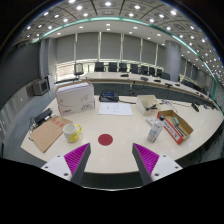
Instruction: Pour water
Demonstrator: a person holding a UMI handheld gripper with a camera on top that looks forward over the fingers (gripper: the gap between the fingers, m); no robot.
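Gripper view shows the likely pouring vessel, a small pale bottle, standing upright on the table, ahead of the gripper and off toward its right finger. Whether it holds water cannot be determined. A yellow cup, the probable receiver, stands ahead toward the left finger, well apart from the bottle. A red disc lies flat on the table between the two, just beyond the fingertips.

Gripper state: the fingers are spread wide, magenta pads facing inward, with nothing between them. Neither finger touches any object.

Progress assessment: no step of the pour appears started. The bottle is ungripped and upright; the cup is untouched. Remaining work, as judged: approach and clamp the bottle, lift, carry to the cup, tilt, return.

Surroundings: a red-and-orange packet lies just beside the bottle on its far side. A brown envelope lies beside the cup. A white box and a sheet of paper sit farther back. Office chairs line the rear desks.
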